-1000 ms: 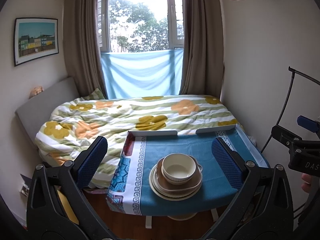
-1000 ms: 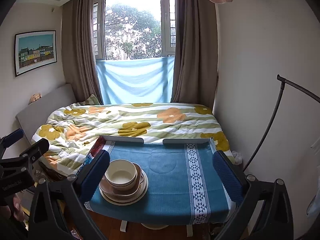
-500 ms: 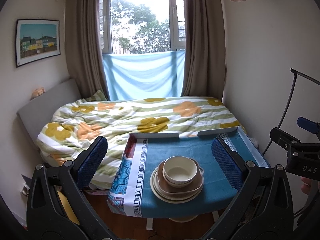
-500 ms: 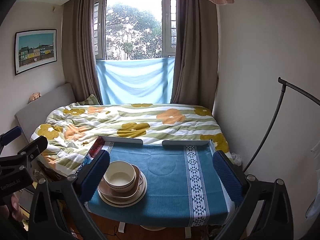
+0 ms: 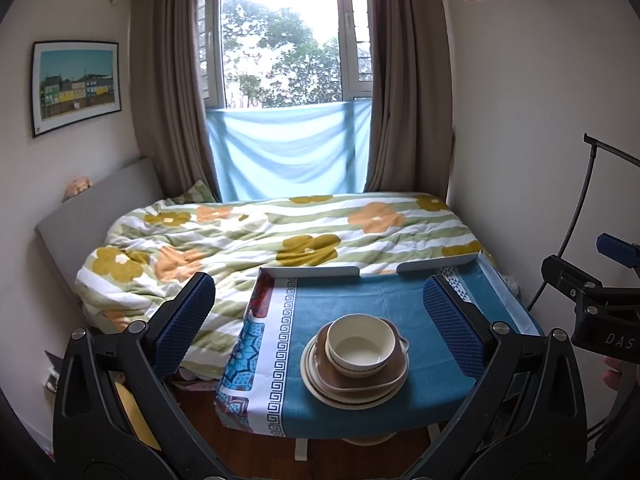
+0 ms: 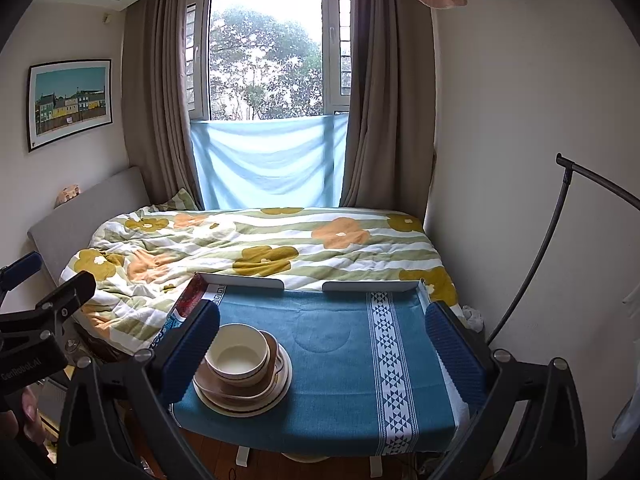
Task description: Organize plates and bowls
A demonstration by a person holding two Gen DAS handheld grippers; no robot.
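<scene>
Your left gripper (image 5: 318,326) and right gripper (image 6: 322,340), marked "DAS", gape empty, now closer to the stacked bowl (image 5: 361,346).

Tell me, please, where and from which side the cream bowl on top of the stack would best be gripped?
Probably by its rim, from above. The cream bowl sits upright and nested in the brown dish, which hides its lower wall, so only the thin rim stands free. One jaw inside and one outside the near wall should hold it. Both grippers are open and well short of it.
</scene>
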